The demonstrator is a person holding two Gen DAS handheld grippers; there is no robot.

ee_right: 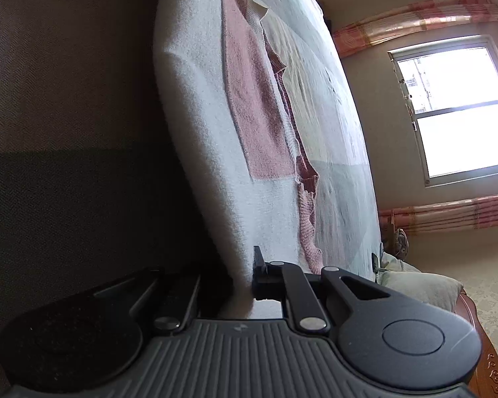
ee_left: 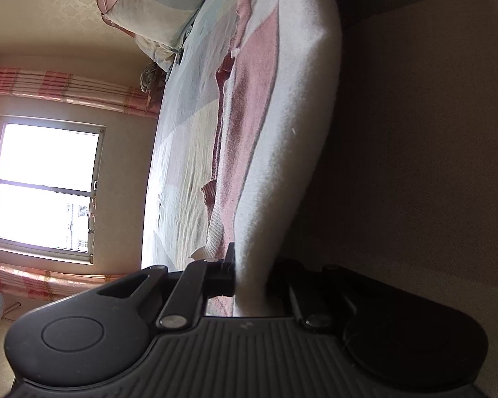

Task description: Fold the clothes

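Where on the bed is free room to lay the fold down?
Free: the bedsheet between the sweater and the window-side edge. Crowded: the head end, with pillows and small things beside them.

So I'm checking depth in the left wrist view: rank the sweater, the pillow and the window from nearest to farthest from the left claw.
1. Sweater: white and pink, pinched in the left claw.
2. Pillow: at the far end of the bed, top of the view.
3. Window: in the wall beyond the bed, on the left; whether it lies farther than the pillow is hard to call.
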